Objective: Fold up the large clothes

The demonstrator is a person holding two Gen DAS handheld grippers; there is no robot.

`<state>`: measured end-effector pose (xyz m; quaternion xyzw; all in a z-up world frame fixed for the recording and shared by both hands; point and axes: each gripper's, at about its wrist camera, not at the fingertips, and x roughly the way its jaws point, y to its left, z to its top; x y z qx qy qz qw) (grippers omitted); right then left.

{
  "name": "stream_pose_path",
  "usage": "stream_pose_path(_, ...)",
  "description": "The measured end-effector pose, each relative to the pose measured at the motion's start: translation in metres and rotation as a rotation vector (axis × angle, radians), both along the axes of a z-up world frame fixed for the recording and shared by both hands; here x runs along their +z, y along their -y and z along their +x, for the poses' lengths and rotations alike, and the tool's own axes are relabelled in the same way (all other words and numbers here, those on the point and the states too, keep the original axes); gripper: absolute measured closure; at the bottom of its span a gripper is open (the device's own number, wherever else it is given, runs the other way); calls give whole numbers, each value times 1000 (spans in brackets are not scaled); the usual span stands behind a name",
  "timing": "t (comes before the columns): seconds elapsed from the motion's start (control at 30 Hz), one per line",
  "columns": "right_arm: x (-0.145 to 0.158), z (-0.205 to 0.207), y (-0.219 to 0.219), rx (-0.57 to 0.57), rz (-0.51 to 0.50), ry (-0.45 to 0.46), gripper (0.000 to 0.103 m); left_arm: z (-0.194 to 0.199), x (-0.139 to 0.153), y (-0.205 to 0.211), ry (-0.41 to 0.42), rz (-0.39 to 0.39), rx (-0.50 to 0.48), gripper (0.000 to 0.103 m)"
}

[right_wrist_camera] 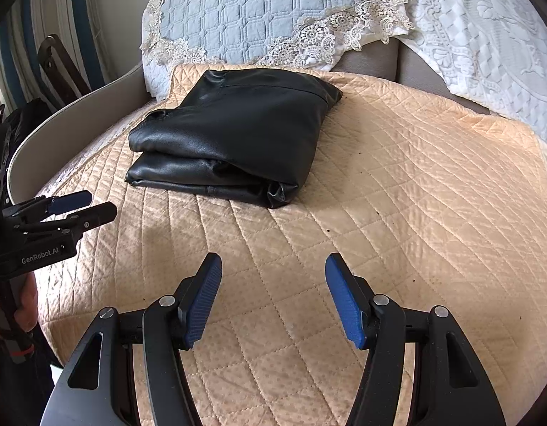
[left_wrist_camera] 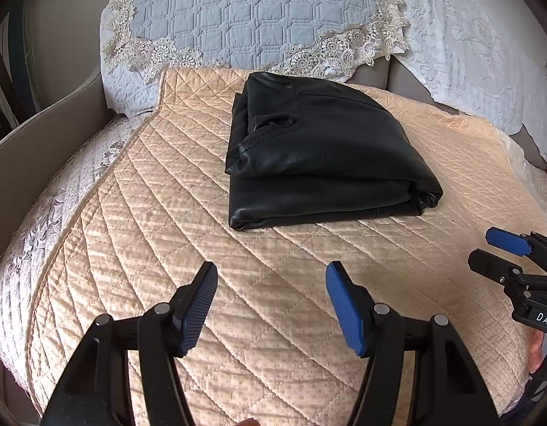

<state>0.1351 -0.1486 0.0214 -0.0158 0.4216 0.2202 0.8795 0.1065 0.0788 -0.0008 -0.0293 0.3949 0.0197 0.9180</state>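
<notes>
Right gripper [right_wrist_camera: 273, 298] at bottom centre, blue ribbed pads [right_wrist_camera: 202, 305] spread wide, nothing between them, hovering over peach quilted cover [right_wrist_camera: 397, 195]. Folded black leather garment [right_wrist_camera: 234, 131] lies upper centre-left on that cover, stacked in layers. Left gripper [right_wrist_camera: 85, 204] enters at left edge, jaws slightly apart, clear of garment. Pale blue quilted lace-trimmed cushion [right_wrist_camera: 259, 10] at top.

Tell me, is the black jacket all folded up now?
It looks done: the black leather garment lies in a neat layered bundle on the peach quilt. Nothing is in hand; the left claw and right claw are both open and apart from it. Nothing obvious seems left.
</notes>
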Motion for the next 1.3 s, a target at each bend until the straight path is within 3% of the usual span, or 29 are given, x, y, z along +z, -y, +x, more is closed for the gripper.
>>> stream_pose_path(1.3,0,-1,-1,3,3,-2,41,0,-3,1,-2,16,11,37)
